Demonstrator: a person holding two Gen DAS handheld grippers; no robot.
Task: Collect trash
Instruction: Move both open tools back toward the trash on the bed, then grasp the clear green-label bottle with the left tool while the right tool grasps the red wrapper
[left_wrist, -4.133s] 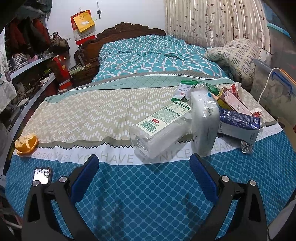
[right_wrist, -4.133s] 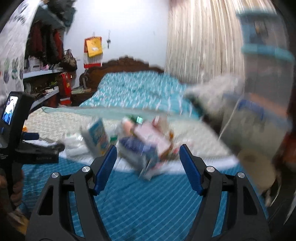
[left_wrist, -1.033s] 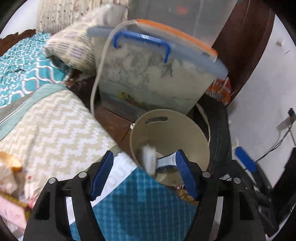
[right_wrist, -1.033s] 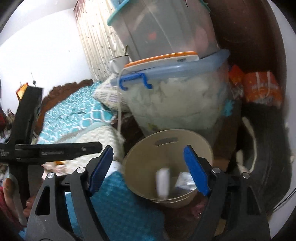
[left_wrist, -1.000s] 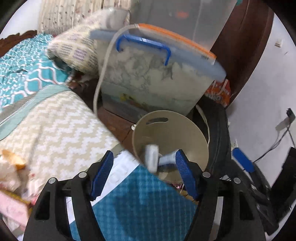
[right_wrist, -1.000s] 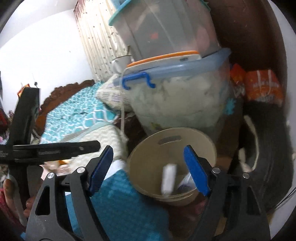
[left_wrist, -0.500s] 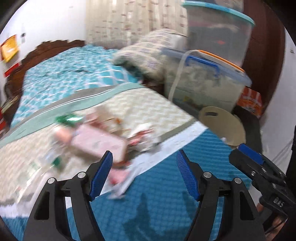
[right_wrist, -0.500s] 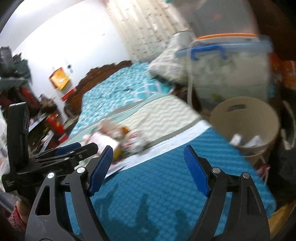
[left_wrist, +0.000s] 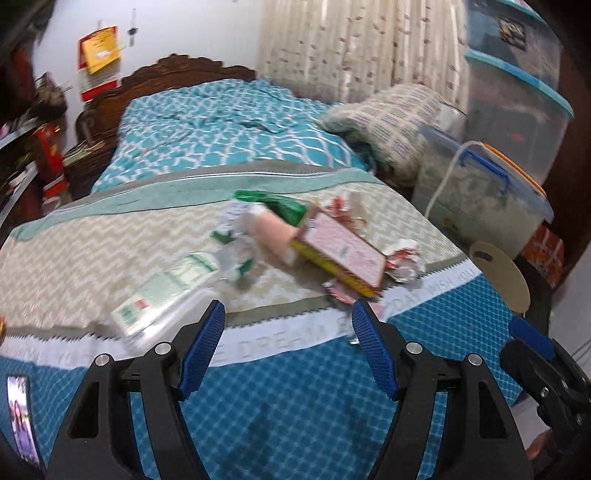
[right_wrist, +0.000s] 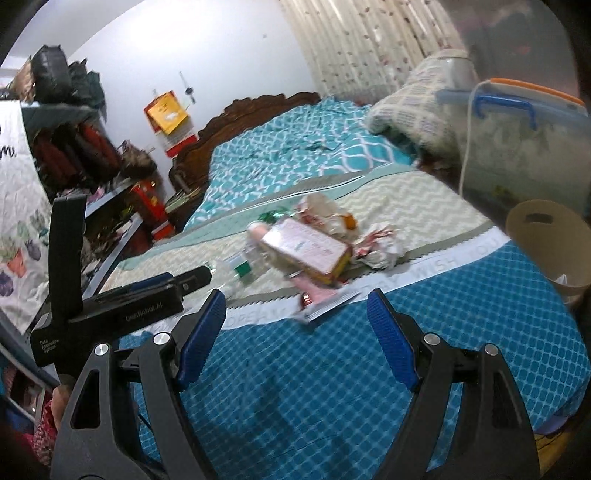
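- Left gripper (left_wrist: 288, 347) and right gripper (right_wrist: 295, 332) hover released, level over the bed (left_wrist: 295, 387)
- Trash pile (left_wrist: 332, 251) lies at 12 o'clock, bin (right_wrist: 546, 236) at 2
- Bedcover lettering reads "DREAM", "WISH"

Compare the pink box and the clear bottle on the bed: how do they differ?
The pink box is opaque and flat-sided with a yellow edge; the clear bottle is see-through with a white and green label. The box lies in the middle of the litter pile, resting partly on other wrappers; the bottle lies at the pile's left end, nearest the left tool. Both lie on their sides on the bed, untouched, and both tools are open and empty.
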